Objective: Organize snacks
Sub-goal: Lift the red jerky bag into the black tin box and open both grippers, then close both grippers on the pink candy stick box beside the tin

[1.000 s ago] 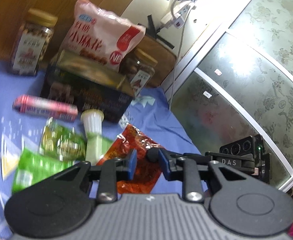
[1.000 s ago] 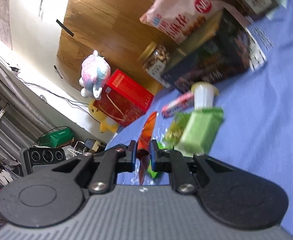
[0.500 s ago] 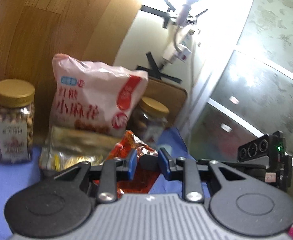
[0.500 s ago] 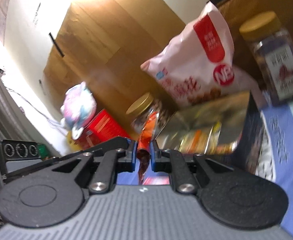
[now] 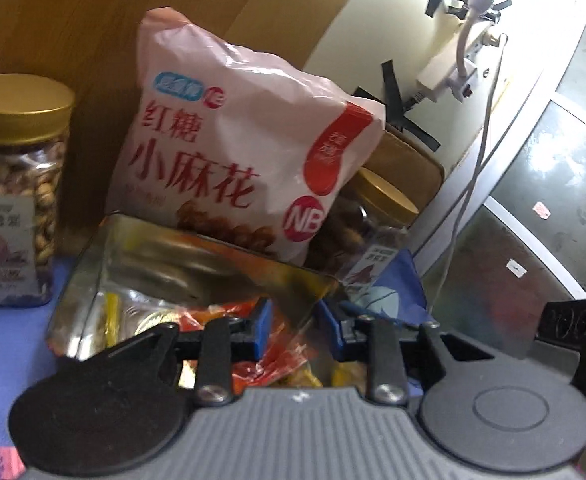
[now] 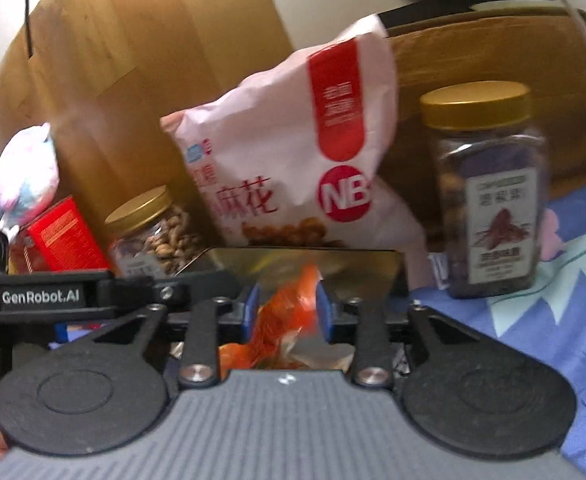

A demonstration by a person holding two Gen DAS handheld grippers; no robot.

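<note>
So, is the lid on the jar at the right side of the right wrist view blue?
No, the jar has a gold lid.

Your left gripper (image 5: 293, 330) and right gripper (image 6: 285, 312) now sit over the open metal tin (image 5: 93, 264), whereas a second ago both were out over the blue cloth among the loose snacks. Both sets of jaws, closed on the red snack packet (image 5: 277, 364) half a second ago, now stand parted. The packet now lies inside the tin, on the other wrapped snacks, below the blue fingertips (image 6: 249, 312). The pink snack bag (image 5: 245, 160) and the jars appear closer in both views.
</note>
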